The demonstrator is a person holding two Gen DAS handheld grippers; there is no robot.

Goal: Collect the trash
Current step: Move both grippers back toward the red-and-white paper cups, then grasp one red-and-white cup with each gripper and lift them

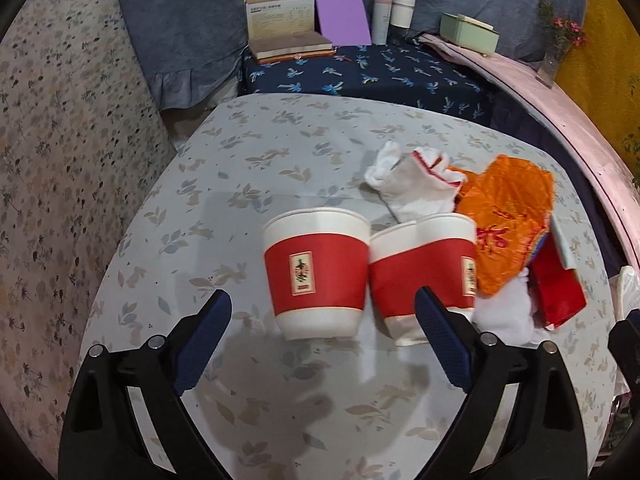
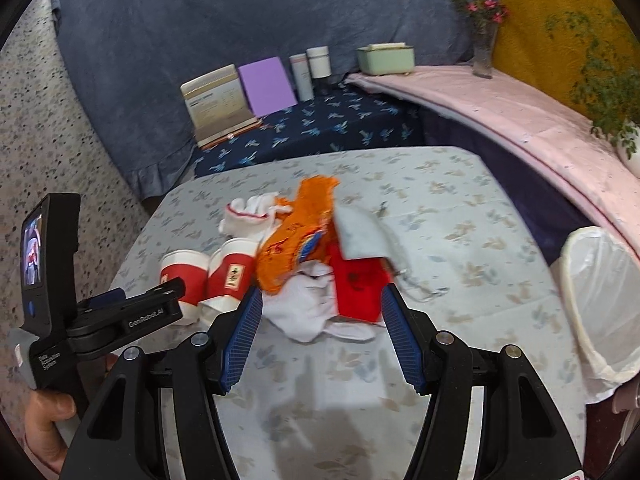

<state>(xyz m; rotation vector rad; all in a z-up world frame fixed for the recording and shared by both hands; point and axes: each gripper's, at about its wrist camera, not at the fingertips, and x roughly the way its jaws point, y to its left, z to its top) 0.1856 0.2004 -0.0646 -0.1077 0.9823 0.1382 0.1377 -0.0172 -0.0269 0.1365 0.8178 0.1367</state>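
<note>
Two red-and-white paper cups stand side by side on the leaf-print table point(image 1: 256, 152): the left cup point(image 1: 316, 272) and the right cup point(image 1: 420, 276). My left gripper point(image 1: 324, 300) is open wide just short of them, its pads touching neither. Right of the cups lie a white sock point(image 1: 412, 188), an orange wrapper point(image 1: 508, 216), a red packet point(image 1: 556, 292) and white tissue point(image 1: 504, 312). My right gripper point(image 2: 322, 292) hangs open over the white tissue point(image 2: 304, 308) and red packet point(image 2: 360, 284), with nothing between its pads. The orange wrapper point(image 2: 296, 240) and a grey cloth point(image 2: 360, 236) lie beyond.
A bin with a white liner point(image 2: 596, 300) stands off the table's right edge. A hand point(image 2: 48, 412) holds the left gripper point(image 2: 148, 292) at lower left. Books, a purple folder point(image 1: 342, 16), jars and a green box point(image 1: 468, 32) sit on the far blue-print bench.
</note>
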